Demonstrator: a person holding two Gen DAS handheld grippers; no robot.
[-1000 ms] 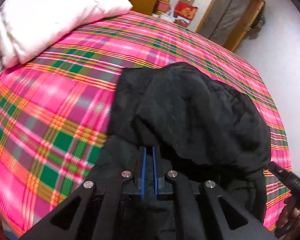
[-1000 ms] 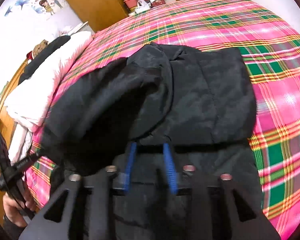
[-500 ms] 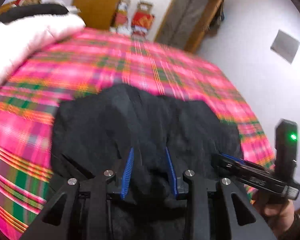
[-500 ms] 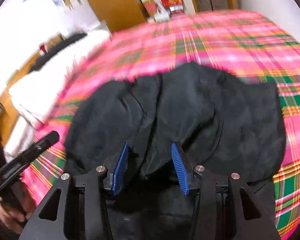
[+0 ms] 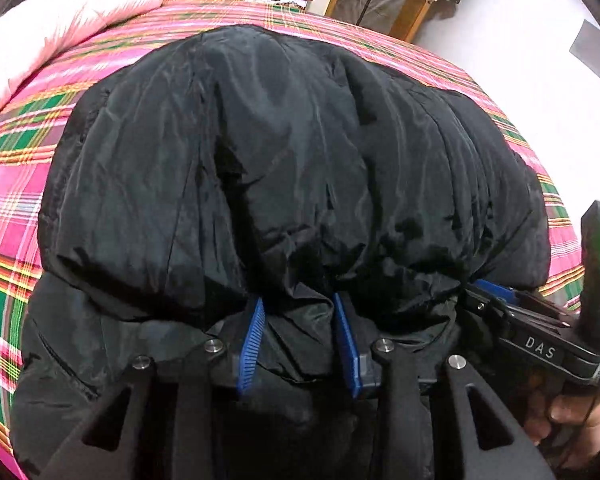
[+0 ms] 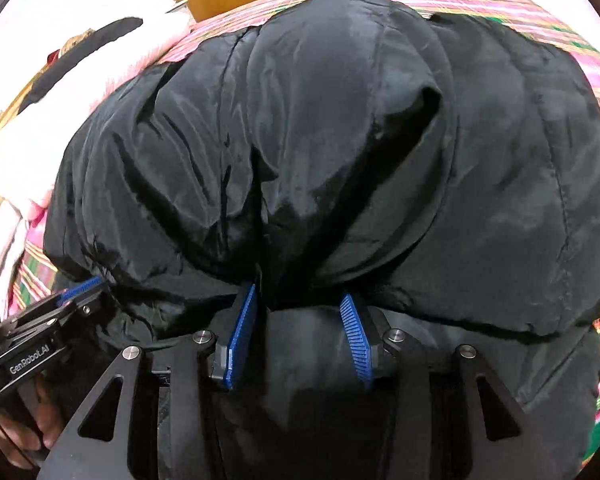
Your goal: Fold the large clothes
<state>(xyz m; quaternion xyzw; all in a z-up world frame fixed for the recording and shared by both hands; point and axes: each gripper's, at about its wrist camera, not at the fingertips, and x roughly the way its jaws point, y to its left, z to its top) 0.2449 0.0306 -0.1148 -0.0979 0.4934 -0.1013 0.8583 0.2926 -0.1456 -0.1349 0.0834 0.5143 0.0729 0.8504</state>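
Black padded cloth of one large jacket (image 5: 292, 168) is seen heaped on the plaid bedspread (image 5: 12, 184). Two grippers are counted at its near edge: left gripper (image 5: 298, 332) opening, right gripper (image 6: 300, 328) closing, fabric bunched between each pair of parted jaws.

Left gripper (image 5: 298, 344) opened, jacket (image 5: 292, 168) nearer.

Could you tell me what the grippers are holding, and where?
Black puffer jacket: its folded-over edge lies between both jaws. Left gripper is opening, right gripper closing; firm grip cannot be told.
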